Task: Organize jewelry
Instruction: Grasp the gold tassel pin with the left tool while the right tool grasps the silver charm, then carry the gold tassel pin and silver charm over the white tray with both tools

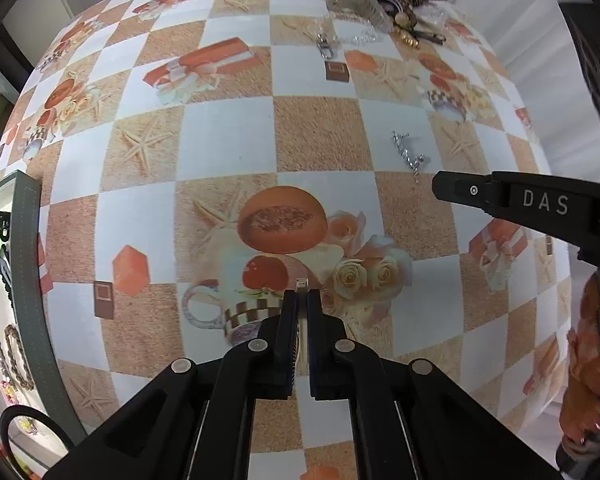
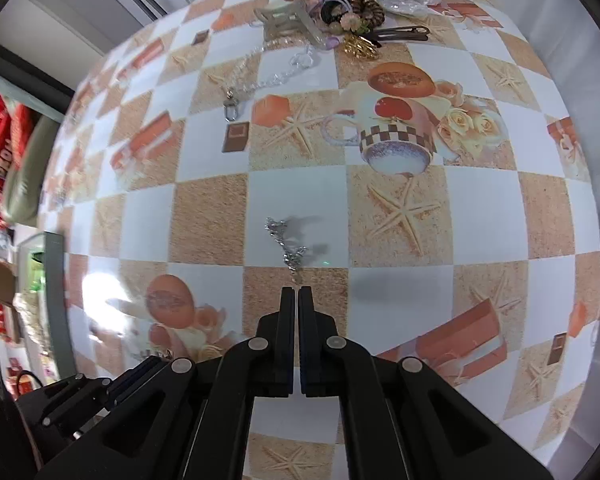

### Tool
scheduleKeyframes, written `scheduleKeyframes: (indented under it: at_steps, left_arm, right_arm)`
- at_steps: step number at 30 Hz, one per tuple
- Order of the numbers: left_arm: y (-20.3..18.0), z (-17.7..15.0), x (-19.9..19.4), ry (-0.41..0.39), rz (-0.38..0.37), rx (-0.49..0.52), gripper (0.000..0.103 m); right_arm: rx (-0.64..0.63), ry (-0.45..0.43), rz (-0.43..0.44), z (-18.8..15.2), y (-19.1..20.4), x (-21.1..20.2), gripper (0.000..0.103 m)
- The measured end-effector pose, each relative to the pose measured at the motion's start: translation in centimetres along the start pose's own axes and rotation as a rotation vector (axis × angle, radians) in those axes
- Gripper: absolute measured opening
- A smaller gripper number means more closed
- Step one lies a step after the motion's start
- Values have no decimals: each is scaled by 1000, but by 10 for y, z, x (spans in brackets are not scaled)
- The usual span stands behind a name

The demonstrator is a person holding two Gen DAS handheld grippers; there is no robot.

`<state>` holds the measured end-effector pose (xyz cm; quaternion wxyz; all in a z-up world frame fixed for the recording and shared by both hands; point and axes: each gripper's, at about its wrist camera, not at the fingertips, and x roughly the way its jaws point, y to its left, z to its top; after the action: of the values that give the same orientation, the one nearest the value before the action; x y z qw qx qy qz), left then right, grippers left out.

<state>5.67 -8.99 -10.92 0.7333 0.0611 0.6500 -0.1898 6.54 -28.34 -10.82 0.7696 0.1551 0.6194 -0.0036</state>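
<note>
Two grippers stood over the patterned tablecloth (image 2: 400, 200), both pointing steeply down. The right gripper (image 2: 299, 290) had its jaws closed on one end of a short silver chain (image 2: 286, 244); the chain's long axis ran straight ahead from the fingertips, away from the wrist. The left gripper (image 1: 302, 294) was closed on a small pale tag-like piece (image 1: 301, 282), too small to identify. The right gripper was therefore the only one on the chain. An open grey-rimmed organiser tray (image 1: 30, 280), already holding hair clips, lay at the far left, well apart from the chain. Bare cloth lay between them. A pile of remaining accessories (image 2: 352, 12) sat near the far table edge.
</note>
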Motion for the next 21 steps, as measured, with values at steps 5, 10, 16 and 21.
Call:
scheduleKeyframes:
  at_steps: [5,10,16,21]
  left_arm:
    - [16,-5,-1,-7,-8,-5,8]
    - [25,-18,-2,-7,-24,-15,8]
    - [30,-21,-6,-7,-28,-13,8]
    - [31,-23,-10,-4,-27,-6,8]
  right_arm:
    - [-12,-7,-31,11,5,6,5]
    - [-81,8,-68,28,31,32,34]
    - [-171,-14,-144,32,50,37,49]
    - [-174,-23,-176,31,50,36,11]
